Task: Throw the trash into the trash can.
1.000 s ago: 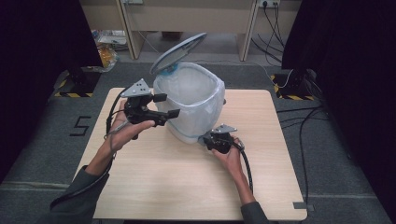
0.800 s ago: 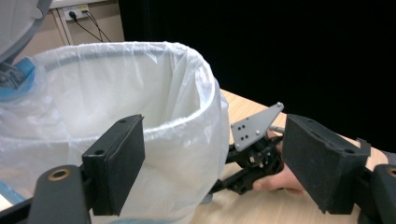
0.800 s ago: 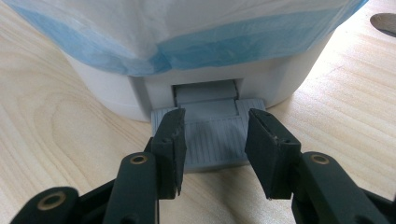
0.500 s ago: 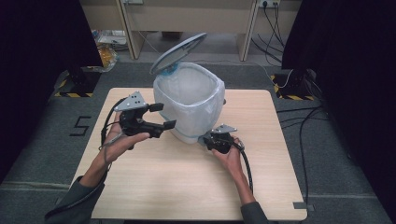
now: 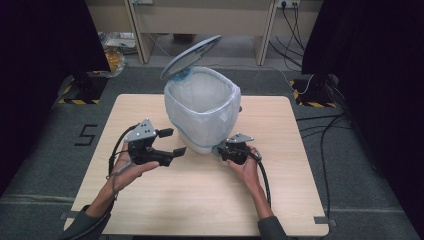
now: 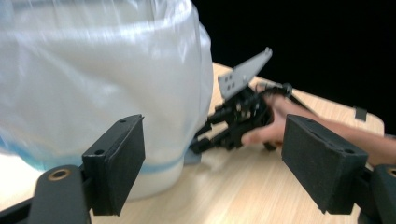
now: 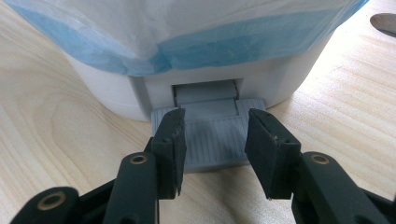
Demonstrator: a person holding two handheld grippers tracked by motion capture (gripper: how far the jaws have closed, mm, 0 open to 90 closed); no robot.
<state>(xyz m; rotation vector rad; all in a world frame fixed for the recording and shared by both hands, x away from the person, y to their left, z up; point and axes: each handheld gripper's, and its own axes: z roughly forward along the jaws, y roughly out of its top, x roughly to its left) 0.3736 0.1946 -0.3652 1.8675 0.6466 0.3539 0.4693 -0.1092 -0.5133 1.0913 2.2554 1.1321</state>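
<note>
Far left, on the floor beside the table: a black "5", the one bit of writing legible anywhere; no brand or label to be made out on the bin itself. Next, the left gripper, held in the hand just above the tabletop, jaws spread wide with nothing between them, pointed at the lower flank of the bin and clear of it. Then the bin, upright toward the far middle of the table, lid tipped up and back, a thin white bag with a blue band folded over the rim and hanging down the outside. Probably light and hollow, stiff in the plastic shell but apt to slide or tip on the smooth wood if pushed high up. Bag film soft, slippery and easy to tear or drag off the rim, so better not pinched. Best handled low: at the white base below the blue band, or at the ribbed grey pedal jutting from the front foot. To the right, the right gripper down at that pedal, jaws parted and lying over the ribbed plate rather than clamped on it, apparently pressing to keep the lid up. Steady downward pressure advisable, as a slip off the pedal would likely let the lid drop.
</note>
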